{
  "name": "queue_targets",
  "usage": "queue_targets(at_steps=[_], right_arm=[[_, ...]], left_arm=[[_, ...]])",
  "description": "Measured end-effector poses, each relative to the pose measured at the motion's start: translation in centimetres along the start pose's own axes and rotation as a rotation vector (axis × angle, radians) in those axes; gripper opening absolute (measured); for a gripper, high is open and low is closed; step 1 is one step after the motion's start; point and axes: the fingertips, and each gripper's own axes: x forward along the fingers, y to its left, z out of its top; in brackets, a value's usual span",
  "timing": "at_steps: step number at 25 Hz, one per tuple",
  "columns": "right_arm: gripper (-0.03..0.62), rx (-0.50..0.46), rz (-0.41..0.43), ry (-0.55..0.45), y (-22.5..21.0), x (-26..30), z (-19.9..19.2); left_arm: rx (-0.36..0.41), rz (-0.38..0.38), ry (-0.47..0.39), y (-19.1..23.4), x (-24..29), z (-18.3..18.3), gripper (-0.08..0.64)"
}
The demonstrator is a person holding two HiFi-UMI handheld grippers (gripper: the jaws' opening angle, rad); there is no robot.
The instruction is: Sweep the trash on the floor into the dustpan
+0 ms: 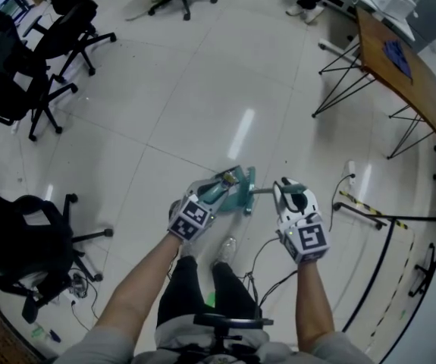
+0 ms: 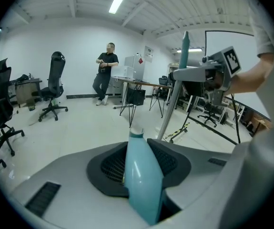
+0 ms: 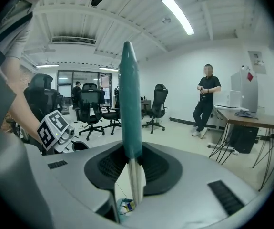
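In the head view my left gripper (image 1: 214,193) is shut on the pale teal handle (image 2: 141,175) of a teal dustpan (image 1: 239,190), which hangs just above the floor and carries a small bit of trash (image 1: 229,178). To its right, my right gripper (image 1: 289,193) is shut on the broom handle (image 3: 129,104), a dark teal grip with a metal rod (image 3: 136,185) below it. The left gripper view shows the right gripper (image 2: 212,73) holding that rod (image 2: 171,109) upright. In the right gripper view a scrap of trash (image 3: 125,205) shows below the jaws, and the left gripper's marker cube (image 3: 53,129) is at the left.
Black office chairs (image 1: 47,59) stand at the left and far side, and another chair (image 1: 28,241) is close at my left. A wooden table on wire legs (image 1: 399,67) is at the right. Cables (image 1: 267,252) and a striped strip (image 1: 369,207) lie near my feet. A person (image 2: 104,74) stands by the table.
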Motion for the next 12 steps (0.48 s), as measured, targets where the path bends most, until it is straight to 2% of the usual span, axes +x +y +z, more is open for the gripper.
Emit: queue_targets(at_steps=[12], right_arm=[[0.083,0.025,0.001,-0.012,0.36,-0.06,0.82]], left_arm=[[0.003,-0.004,0.002,-0.35,0.29,-0.72,0.120]])
